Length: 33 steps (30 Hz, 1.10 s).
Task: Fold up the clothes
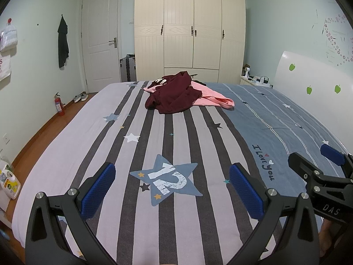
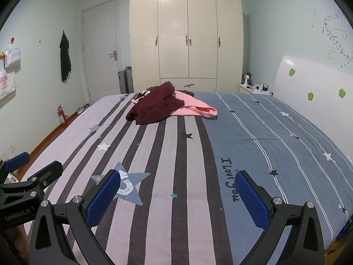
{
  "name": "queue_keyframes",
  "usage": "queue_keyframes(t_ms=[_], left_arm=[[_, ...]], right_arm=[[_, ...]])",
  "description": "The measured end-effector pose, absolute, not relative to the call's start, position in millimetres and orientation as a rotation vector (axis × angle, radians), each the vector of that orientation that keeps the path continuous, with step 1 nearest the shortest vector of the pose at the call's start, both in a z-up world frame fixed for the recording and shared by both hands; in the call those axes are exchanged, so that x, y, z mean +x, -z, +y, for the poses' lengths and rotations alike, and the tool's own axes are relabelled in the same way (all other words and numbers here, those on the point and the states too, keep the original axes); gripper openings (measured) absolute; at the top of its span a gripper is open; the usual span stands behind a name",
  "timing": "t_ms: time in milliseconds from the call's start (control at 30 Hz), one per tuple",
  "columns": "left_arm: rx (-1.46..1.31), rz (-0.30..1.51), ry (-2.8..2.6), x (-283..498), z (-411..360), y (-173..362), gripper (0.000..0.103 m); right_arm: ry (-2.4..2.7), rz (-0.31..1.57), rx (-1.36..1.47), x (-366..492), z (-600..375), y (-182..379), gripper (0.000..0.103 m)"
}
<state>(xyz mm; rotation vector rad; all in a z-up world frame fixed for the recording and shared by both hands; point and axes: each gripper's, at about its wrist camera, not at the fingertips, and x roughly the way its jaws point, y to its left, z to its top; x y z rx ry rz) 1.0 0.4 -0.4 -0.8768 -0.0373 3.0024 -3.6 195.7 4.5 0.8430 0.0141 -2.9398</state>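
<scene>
A crumpled maroon garment (image 1: 174, 95) (image 2: 155, 107) lies in a heap on top of a pink garment (image 1: 215, 99) (image 2: 195, 108) at the far side of the bed (image 1: 99, 128) (image 2: 275, 137). My left gripper (image 1: 172, 190) hovers open over the near part of the bed, above a blue star print, with nothing between its blue pads. My right gripper (image 2: 177, 195) is open as well, beside it to the right, and appears at the right edge of the left wrist view (image 1: 313, 161). Both are far from the clothes.
A cream wardrobe (image 1: 189, 28) and a white door (image 1: 100, 39) stand behind the bed. A white headboard (image 1: 308, 84) runs along the right. On the wooden floor at the left are a red fire extinguisher (image 1: 59, 105), shoes (image 1: 80, 97) and a detergent bottle (image 1: 10, 182).
</scene>
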Motion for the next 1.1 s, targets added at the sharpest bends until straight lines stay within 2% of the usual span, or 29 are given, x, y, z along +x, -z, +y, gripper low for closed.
queue_keyframes(t_ms=[667,1100], left_arm=[[-0.875,-0.041,-3.006,-0.4,-0.4,-0.3,0.102],[-0.872,-0.177,-3.003,1.1,-19.4,17.1,0.102]], right_arm=[[2.937,0.016,0.837,-2.4,196.6,-5.0,0.103],[2.892,-0.113,0.921,-9.0,213.6,4.8,0.103]])
